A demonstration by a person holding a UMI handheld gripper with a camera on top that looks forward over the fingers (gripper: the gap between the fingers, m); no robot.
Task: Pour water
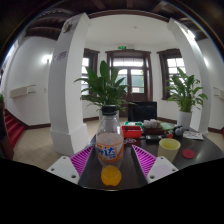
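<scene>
The tongs (pixel 111 163) are spread, their purple pads (pixel 82 158) angled out to either side. A bottle (pixel 109 143) stands upright between them on the dark tabletop (pixel 195 158); it has a clear neck, a blue label and orange liquid in its lower part. Whether the pads press on it or only flank it I cannot tell. Just below the bottle, nearer the tongs' base, sits an orange cap (pixel 111 176) or small round lid.

To the right, just beyond the right finger, stands a yellow-green cup (pixel 169 149). Further right lies a small red lid (pixel 190 154). Beyond the bottle, on the far part of the tabletop, is a red box (pixel 131 131) with some clutter beside it, too small to make out.

Well beyond the tabletop stand two leafy plants (pixel 104 88), a white pillar (pixel 68 80) to the left, and dark-framed windows (pixel 130 72).
</scene>
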